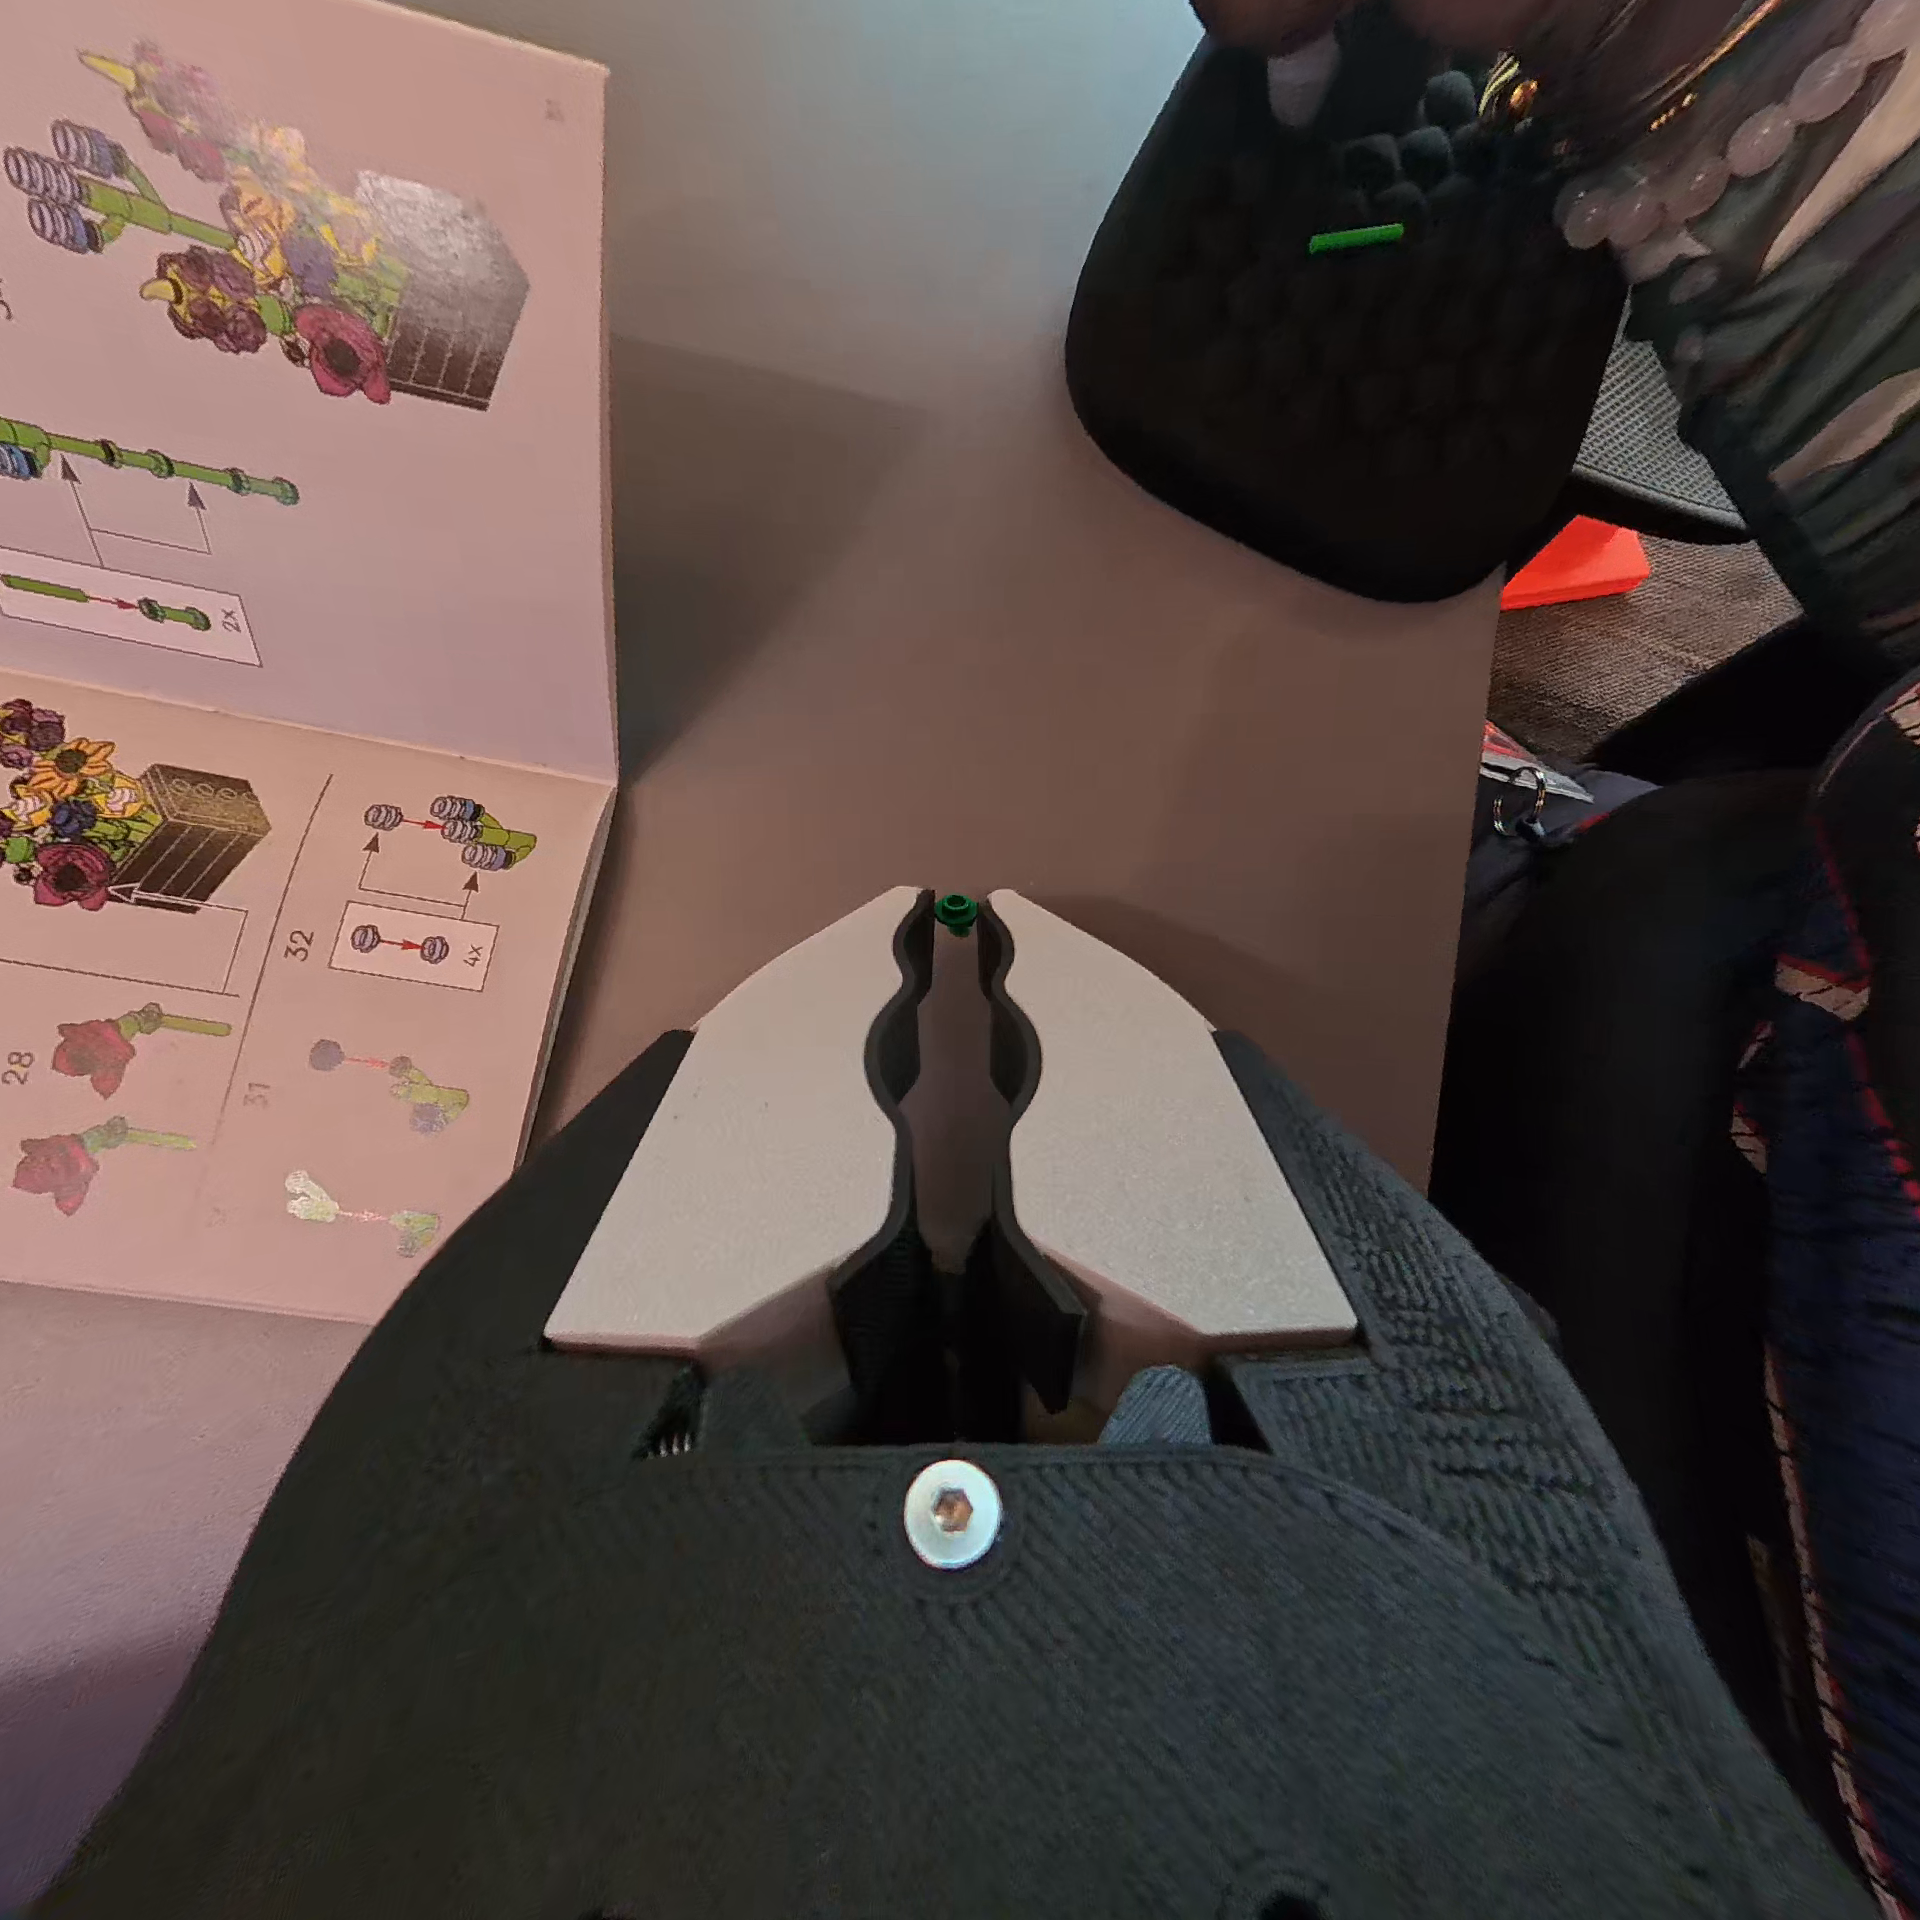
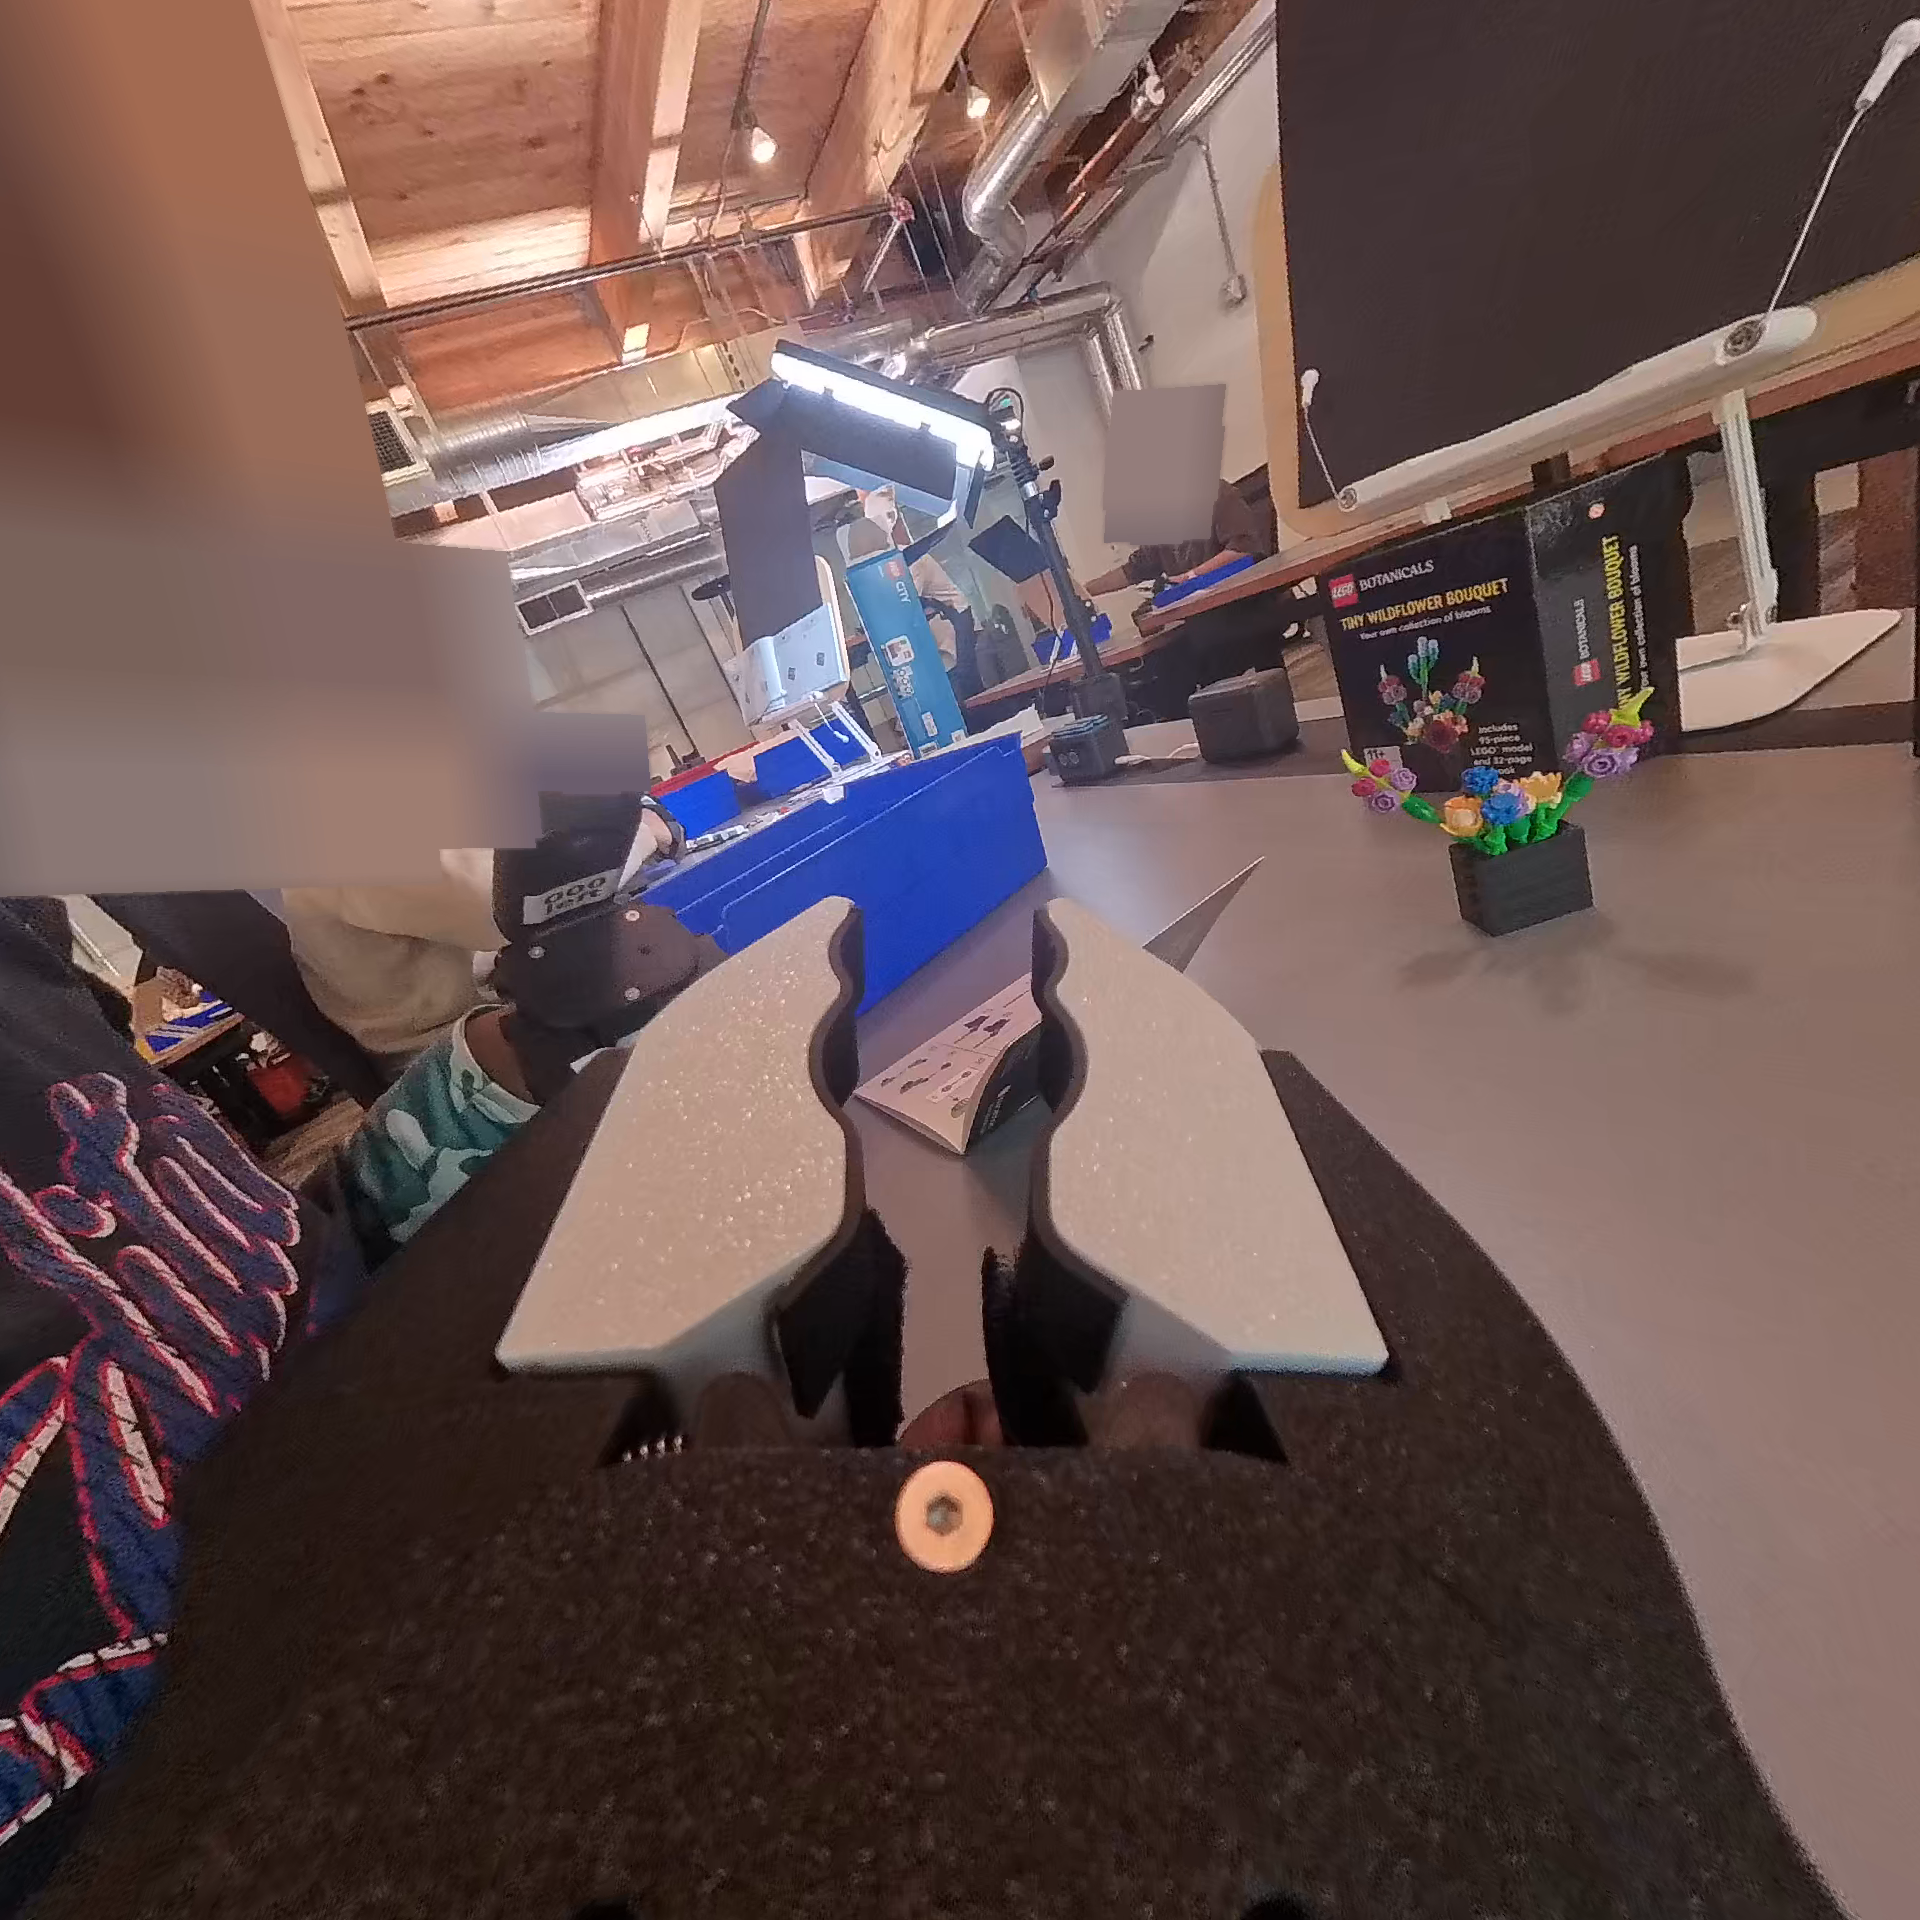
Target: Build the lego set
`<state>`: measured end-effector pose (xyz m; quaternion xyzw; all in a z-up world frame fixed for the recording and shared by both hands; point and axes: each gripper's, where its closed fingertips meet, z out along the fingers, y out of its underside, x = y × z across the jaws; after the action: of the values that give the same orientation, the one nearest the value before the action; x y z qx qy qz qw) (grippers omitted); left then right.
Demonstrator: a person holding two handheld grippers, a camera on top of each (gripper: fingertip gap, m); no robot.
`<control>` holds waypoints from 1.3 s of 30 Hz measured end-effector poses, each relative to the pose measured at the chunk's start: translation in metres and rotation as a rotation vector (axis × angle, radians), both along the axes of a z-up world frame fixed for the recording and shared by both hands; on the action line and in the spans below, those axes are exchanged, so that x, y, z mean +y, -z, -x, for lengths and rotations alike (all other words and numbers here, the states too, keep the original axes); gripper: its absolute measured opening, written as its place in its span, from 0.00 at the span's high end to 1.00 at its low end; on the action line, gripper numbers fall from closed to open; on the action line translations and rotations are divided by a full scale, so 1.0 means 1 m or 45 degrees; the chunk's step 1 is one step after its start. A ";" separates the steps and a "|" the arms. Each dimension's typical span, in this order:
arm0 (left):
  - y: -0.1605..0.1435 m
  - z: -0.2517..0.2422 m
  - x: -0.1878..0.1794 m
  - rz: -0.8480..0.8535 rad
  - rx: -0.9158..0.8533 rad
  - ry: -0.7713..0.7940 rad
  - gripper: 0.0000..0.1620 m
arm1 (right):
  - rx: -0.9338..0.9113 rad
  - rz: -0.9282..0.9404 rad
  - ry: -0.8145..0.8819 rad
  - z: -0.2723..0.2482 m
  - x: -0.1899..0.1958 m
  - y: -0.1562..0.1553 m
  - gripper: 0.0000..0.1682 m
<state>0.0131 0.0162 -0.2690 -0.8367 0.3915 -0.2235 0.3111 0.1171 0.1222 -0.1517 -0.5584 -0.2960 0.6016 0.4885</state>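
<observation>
Progress: judged from the right wrist view, the build looks well advanced. A small brick bouquet of purple, blue, orange and yellow flowers in a black ribbed box pot (image 2: 1519,854) stands finished-looking on the grey table (image 2: 1558,1195). The open paper instruction booklet (image 1: 301,665) shows late, stem-joining steps, so a stem sub-assembly seems to be what is left.

Left gripper (image 1: 956,912): nearly closed, its grey fingertips pinching a tiny dark green round connector piece (image 1: 954,912) just above the table.

Right gripper (image 2: 948,920): jaws apart with table and booklet visible between them in its own view, so it appears empty there.

Green rod: a short bright green ribbed bar (image 1: 1356,238) shows against the dark underside of the other gripper body in the left wrist view; whether it is held cannot be told.

Task pieces: small, smooth, hard plastic; the connector looks easy to drop or twist.

Surroundings: a black set box (image 2: 1455,655) stands behind the bouquet; a blue plastic bin (image 2: 883,842) sits farther left.
</observation>
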 end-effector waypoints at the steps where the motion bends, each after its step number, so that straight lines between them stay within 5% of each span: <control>1: 0.001 0.000 0.000 0.005 -0.003 0.001 0.95 | -0.002 0.006 -0.002 0.000 0.000 0.001 0.82; 10: -0.007 0.000 -0.001 -0.013 -0.098 0.012 0.95 | -0.062 0.034 -0.031 0.004 -0.001 0.005 0.82; 15: -0.025 0.002 0.001 -0.110 -0.232 -0.011 0.95 | -0.422 -0.091 0.029 -0.004 -0.002 0.020 0.80; 18: -0.047 0.003 0.006 -0.225 -0.372 -0.049 0.95 | -0.056 -0.187 0.238 -0.029 0.008 -0.041 0.85; 21: -0.079 0.002 0.009 -0.354 -0.572 -0.061 0.95 | 0.203 -0.205 0.198 -0.047 -0.002 -0.083 0.88; 28: -0.116 0.006 0.014 -0.554 -1.070 -0.145 0.95 | -0.210 -0.213 0.080 -0.012 -0.015 -0.044 0.86; 33: -0.121 0.015 0.014 -0.605 -1.115 -0.164 0.95 | 0.088 -0.290 0.208 -0.040 -0.013 -0.090 0.89; 39: -0.127 0.016 0.007 -0.689 -1.144 -0.125 0.95 | -0.153 -0.267 0.105 -0.012 -0.024 -0.054 0.88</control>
<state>-0.0032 0.0229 -0.1422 -0.5656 0.2236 -0.4362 0.6632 0.1291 0.0984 -0.0980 -0.5512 -0.3628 0.5122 0.5498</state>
